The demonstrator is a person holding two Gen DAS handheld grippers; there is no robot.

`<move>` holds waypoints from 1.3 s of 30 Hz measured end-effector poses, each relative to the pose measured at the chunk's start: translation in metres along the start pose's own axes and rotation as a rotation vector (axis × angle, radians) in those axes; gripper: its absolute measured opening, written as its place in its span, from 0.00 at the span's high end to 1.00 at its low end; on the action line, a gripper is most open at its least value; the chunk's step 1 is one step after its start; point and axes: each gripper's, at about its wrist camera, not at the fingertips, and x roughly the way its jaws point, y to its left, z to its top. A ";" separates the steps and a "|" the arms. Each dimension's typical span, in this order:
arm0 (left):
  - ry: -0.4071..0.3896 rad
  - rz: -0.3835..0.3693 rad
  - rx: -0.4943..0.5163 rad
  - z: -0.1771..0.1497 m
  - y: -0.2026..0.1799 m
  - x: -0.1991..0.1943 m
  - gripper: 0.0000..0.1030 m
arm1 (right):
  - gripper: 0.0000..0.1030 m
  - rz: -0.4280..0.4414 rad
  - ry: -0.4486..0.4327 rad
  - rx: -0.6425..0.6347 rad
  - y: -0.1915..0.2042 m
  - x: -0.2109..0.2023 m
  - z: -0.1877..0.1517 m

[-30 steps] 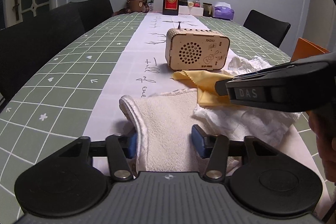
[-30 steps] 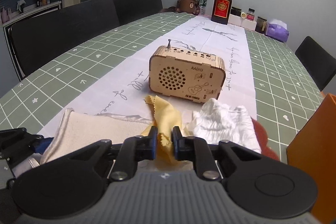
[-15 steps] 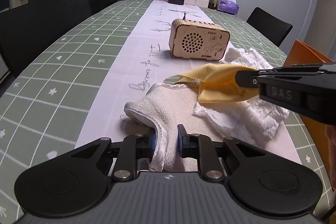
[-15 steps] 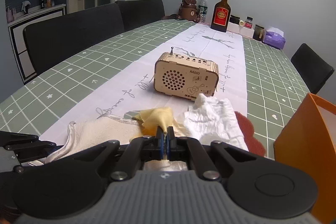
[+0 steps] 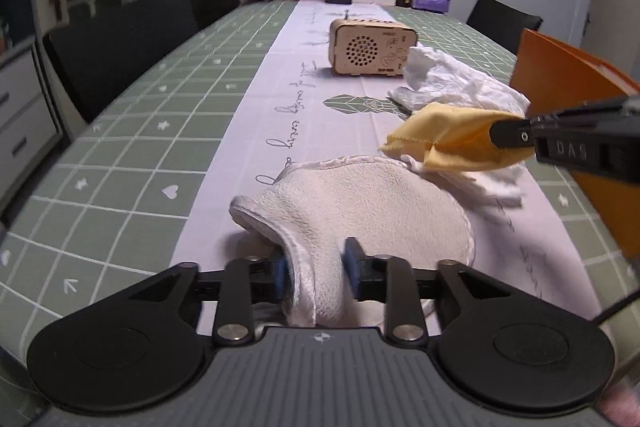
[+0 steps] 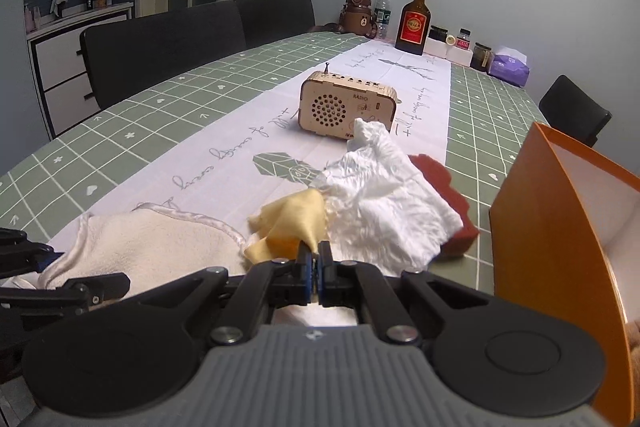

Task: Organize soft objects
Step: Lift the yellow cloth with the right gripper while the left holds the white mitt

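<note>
Straddling the cream towel at near centre of the worktop, left hand-held gripper has jaws opening; the fold could slump free. Right hand-held gripper is clamped on the yellow cloth, lifted beside the white cloth; a thin pinch may slip before the orange box. Earlier, yellow cloth lay flat.

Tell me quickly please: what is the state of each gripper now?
Left gripper: jaws opening, cream towel between them.
Right gripper: shut on yellow cloth.
</note>
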 end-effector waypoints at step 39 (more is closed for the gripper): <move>-0.012 -0.647 0.613 0.044 0.034 0.075 0.00 | 0.99 -0.061 -0.046 0.082 -0.029 -0.030 -0.010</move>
